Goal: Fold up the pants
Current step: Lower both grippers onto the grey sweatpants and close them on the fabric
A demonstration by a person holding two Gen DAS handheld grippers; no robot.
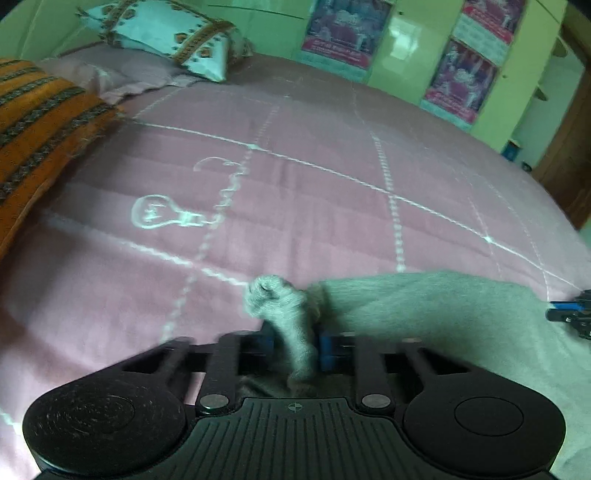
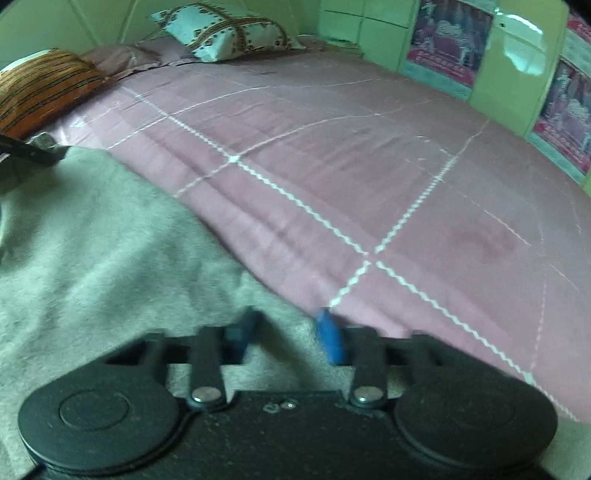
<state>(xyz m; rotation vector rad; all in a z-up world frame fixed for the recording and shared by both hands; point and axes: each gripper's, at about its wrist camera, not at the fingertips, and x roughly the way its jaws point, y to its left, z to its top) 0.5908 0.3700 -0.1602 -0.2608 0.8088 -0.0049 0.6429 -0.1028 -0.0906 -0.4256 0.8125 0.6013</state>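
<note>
In the left wrist view we see the left claw (image 1: 293,345) clenched on a bunched fold of the grey pants (image 1: 424,314); the pinched cloth stands up between the blue fingertips (image 1: 327,350) and ends in a rounded knot of fabric just above them. The rest of the garment spreads to the right over the pink bedspread (image 1: 314,192), and its lower part is cut off by the claw's black body and the frame edge. At the far right edge, a dark and blue piece of the right claw (image 1: 570,314) pokes in, resting at the cloth's border; too little of it shows here to read its grip. An orange striped pillow (image 1: 40,122) and a white patterned pillow (image 1: 173,33) lie at the head of the bed, and the posters (image 1: 347,29) on the green wall are blurred.

In the right wrist view we find the right claw (image 2: 291,336) with its blue fingertips (image 2: 330,339) apart, a strip of grey cloth lying between them; motion blur keeps us from saying whether the cloth is pinched or merely passing under, so we cannot tell its grip. The pants (image 2: 110,251) cover the left half of the view, on the bed. At the left edge a dark bit of the left claw (image 2: 31,151) shows at the cloth's far corner, mostly cropped.
</note>
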